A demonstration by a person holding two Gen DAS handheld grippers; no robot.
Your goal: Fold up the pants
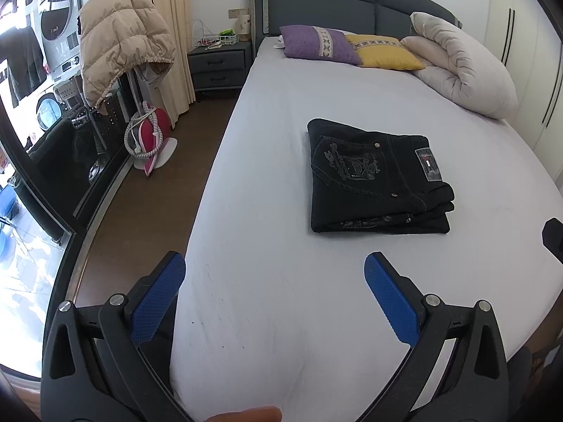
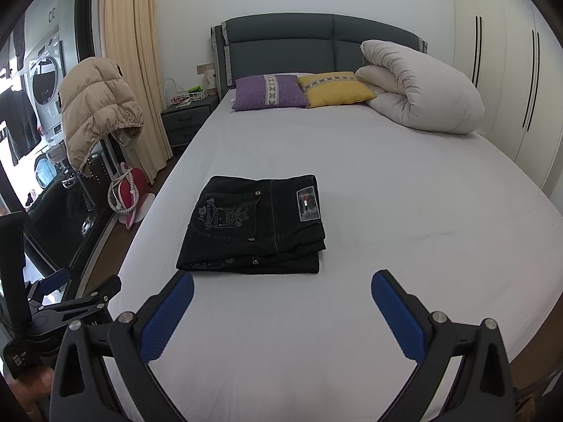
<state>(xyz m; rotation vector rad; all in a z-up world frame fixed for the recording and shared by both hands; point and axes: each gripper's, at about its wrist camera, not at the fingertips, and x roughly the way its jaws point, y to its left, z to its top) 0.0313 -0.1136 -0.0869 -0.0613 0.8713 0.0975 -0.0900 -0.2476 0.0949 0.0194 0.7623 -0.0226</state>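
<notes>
Black jeans (image 1: 376, 176) lie folded into a compact rectangle on the white bed sheet (image 1: 267, 147), back pocket embroidery and a label patch facing up. They also show in the right wrist view (image 2: 257, 225). My left gripper (image 1: 274, 270) is open and empty, held above the sheet in front of the jeans and to their left. My right gripper (image 2: 281, 288) is open and empty, just in front of the jeans' near edge. The left gripper also shows at the left edge of the right wrist view (image 2: 63, 281).
A purple pillow (image 2: 269, 91), a yellow pillow (image 2: 336, 88) and a rolled white duvet (image 2: 422, 88) lie at the headboard. A nightstand (image 2: 188, 119), a beige puffer jacket (image 2: 98, 105) and a pink iron (image 2: 126, 193) are left of the bed. White wardrobes (image 2: 510, 70) stand right.
</notes>
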